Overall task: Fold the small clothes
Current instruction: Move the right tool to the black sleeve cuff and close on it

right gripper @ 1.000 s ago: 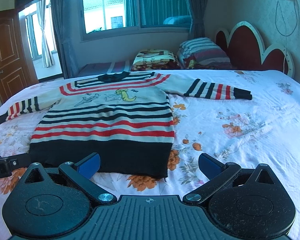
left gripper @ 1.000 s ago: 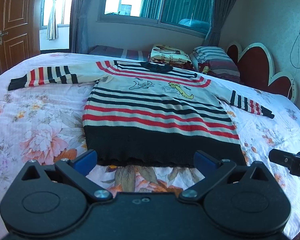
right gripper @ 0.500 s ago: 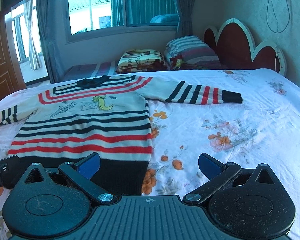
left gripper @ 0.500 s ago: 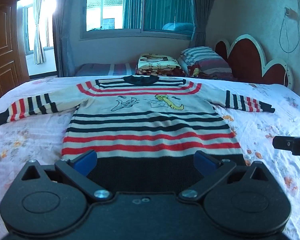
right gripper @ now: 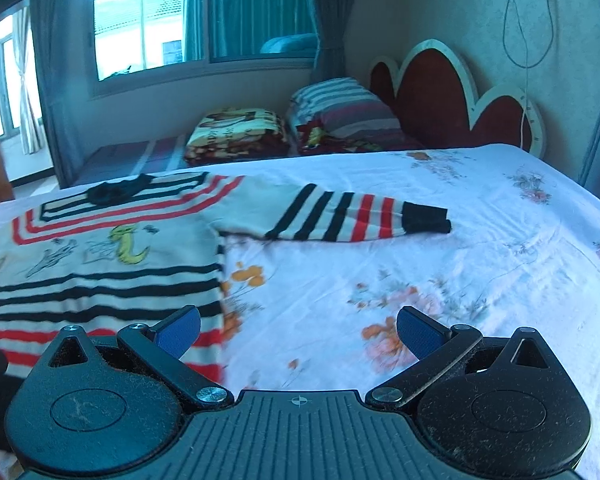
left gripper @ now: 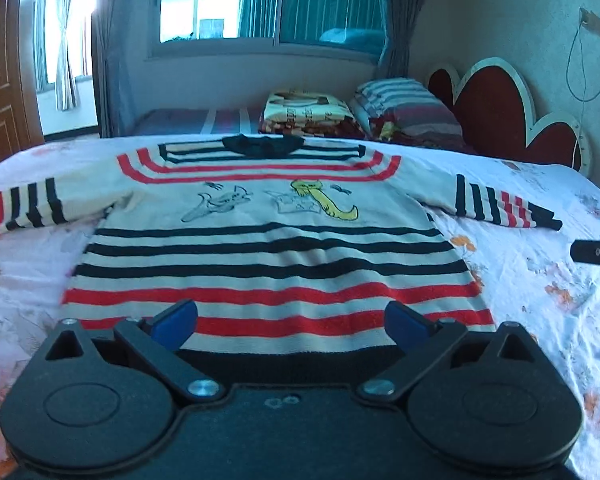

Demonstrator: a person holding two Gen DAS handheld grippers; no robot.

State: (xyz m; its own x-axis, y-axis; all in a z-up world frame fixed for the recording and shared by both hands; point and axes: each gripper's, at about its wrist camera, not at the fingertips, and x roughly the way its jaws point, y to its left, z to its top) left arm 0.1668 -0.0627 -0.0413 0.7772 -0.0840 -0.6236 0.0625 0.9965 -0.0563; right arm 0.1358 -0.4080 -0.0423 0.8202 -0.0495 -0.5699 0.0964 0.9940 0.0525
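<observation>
The striped sweater (left gripper: 272,256) lies flat on the flowery bed (right gripper: 440,280) with both sleeves spread out. The left tongs (left gripper: 290,316) are wide apart over its bottom part, maybe not touching. The right tongs (right gripper: 298,332) are wide too, holding nothing, at its right edge.

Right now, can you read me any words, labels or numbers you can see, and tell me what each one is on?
Folded blanket beyond the far edge of the bed: dark printed lettering, too blurred and small to read.
Sweater: cartoon drawings only, no words.
Left gripper and right gripper: no readable label; the right one bears only a small crosshair mark.
Nothing else carries text.
</observation>
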